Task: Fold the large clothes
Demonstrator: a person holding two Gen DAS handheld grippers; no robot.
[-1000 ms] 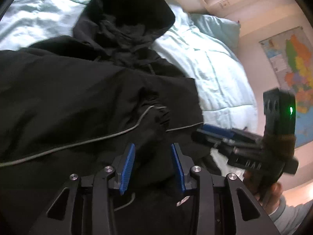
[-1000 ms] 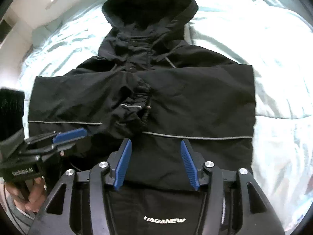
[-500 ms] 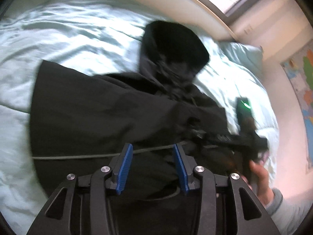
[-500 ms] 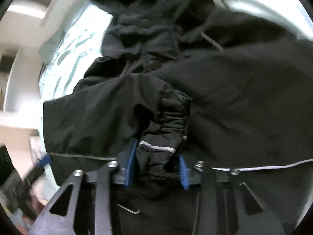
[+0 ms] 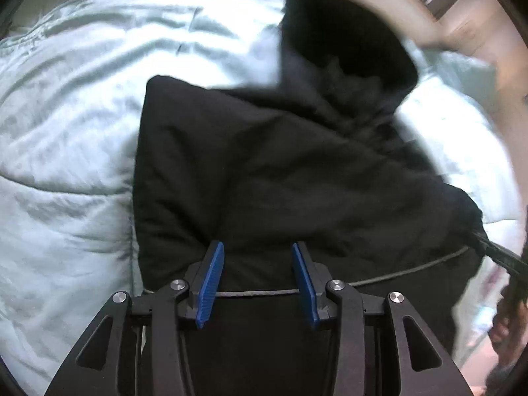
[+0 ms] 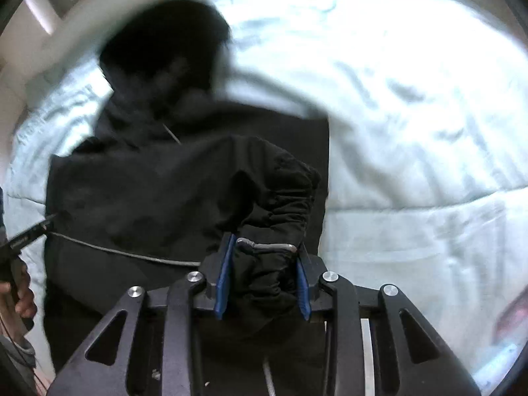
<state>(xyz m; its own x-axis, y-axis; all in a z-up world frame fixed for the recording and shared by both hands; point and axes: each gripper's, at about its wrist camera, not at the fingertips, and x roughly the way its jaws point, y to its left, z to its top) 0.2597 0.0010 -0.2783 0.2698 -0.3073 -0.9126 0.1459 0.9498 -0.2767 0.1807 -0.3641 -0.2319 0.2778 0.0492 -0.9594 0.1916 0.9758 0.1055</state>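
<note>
Nearest the right wrist camera, the right gripper (image 6: 262, 283) now has its blue pads pressed into the bunched elastic sleeve cuff (image 6: 269, 254) of a black hooded jacket (image 6: 158, 198); a second ago those pads stood spread above the garment with nothing between them. The cuff and its grey reflective strip sit lifted off the jacket's body, with the sleeve trailing back from the grip. In the left wrist view, the left gripper (image 5: 257, 272) hovers over the jacket's lower half with its pads spread and holding nothing, as it did a second ago, though its camera now shows much more of the garment. A thin grey piping line (image 5: 406, 272) crosses the fabric just beyond it. Farther off, the hood (image 5: 346, 43) lies blurred toward the headboard, and the whole jacket rests on a pale green duvet (image 5: 66, 132). The sleeve looks ready to be carried across the body, an early fold.
</note>
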